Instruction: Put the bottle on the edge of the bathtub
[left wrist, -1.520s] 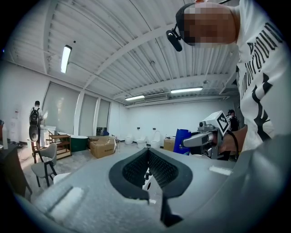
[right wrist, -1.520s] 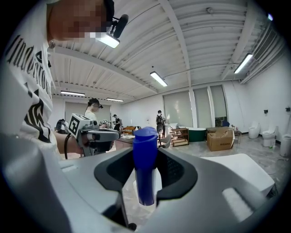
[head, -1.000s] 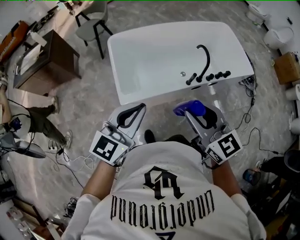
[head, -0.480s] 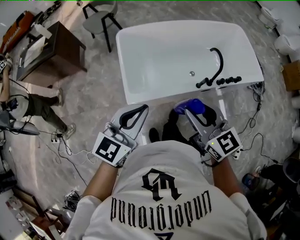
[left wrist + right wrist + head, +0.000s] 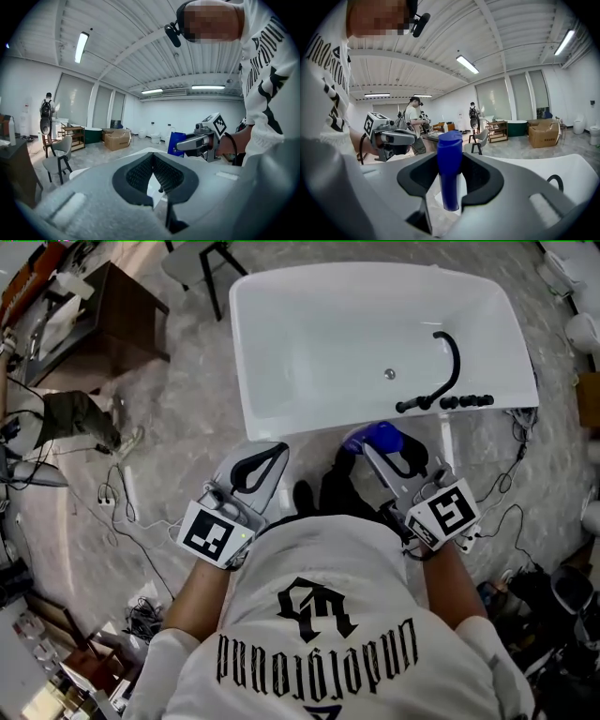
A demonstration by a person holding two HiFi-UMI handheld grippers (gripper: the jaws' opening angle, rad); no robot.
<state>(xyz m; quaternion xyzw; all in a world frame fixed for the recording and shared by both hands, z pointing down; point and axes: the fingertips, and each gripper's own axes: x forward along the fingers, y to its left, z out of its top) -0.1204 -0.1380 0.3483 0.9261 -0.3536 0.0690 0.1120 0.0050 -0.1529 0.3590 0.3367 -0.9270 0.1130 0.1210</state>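
Note:
A blue bottle (image 5: 373, 436) stands upright between the jaws of my right gripper (image 5: 392, 454), which is shut on it. In the right gripper view the bottle (image 5: 450, 168) fills the gap of the gripper (image 5: 450, 157), with the white bathtub (image 5: 555, 166) beyond. It hangs just short of the bathtub's near rim (image 5: 309, 430), right of the middle. My left gripper (image 5: 259, 469) is beside it at the left, its tips together and nothing in them. In the left gripper view the jaws (image 5: 153, 157) meet, and the right gripper (image 5: 199, 140) with the bottle (image 5: 176, 143) shows ahead.
A black faucet and knobs (image 5: 448, 371) sit on the tub's right end. A dark wooden desk (image 5: 98, 324) and a chair (image 5: 202, 259) stand at the left back. Cables (image 5: 127, 512) lie on the floor, and another person (image 5: 75, 416) is at the left.
Both grippers have come forward towards the tub's near rim, the bottle still held in the right one. The tub now sits closer in the head view.

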